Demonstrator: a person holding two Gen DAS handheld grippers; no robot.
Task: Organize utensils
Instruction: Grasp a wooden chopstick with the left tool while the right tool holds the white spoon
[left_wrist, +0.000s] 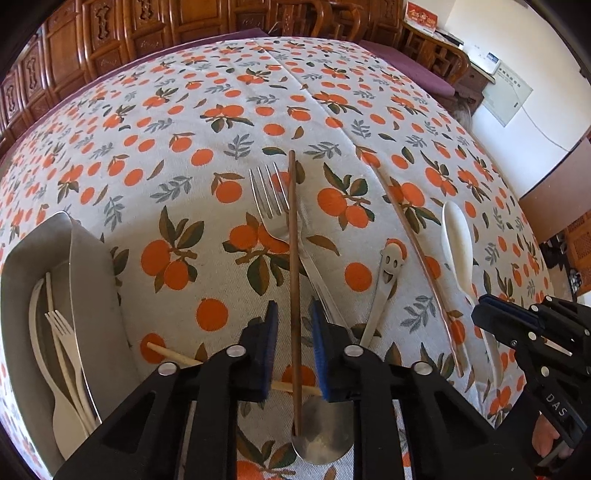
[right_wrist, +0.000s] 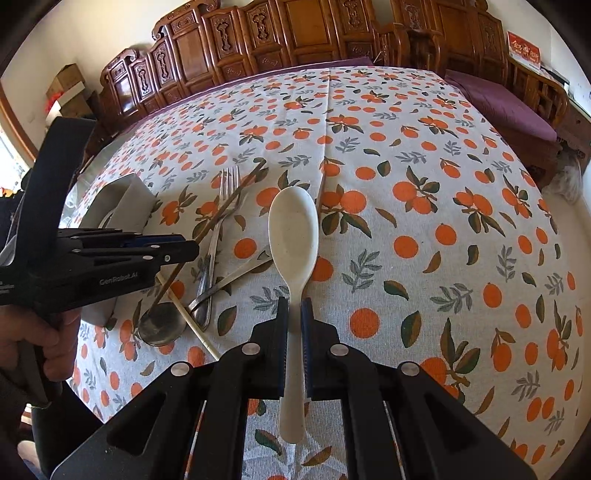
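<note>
The left tongs (left_wrist: 293, 332) point steeply downward, blue pads narrowly apart with a thin brown stick between them; neither pad visibly presses it. Seen from the right wrist view, the left tongs (right_wrist: 192, 248) reach in from the left edge, with a hand (right_wrist: 40, 343) wrapped around the grip below. The right tongs (right_wrist: 294, 328) also point steeply downward, pads closed against the handle of a white spoon. From the left wrist view, the right tongs (left_wrist: 480, 306) enter at lower right.

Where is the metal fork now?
In the left wrist view the metal fork lies mid-table on the cloth, tines away, under the brown chopstick, right of the tray.
</note>
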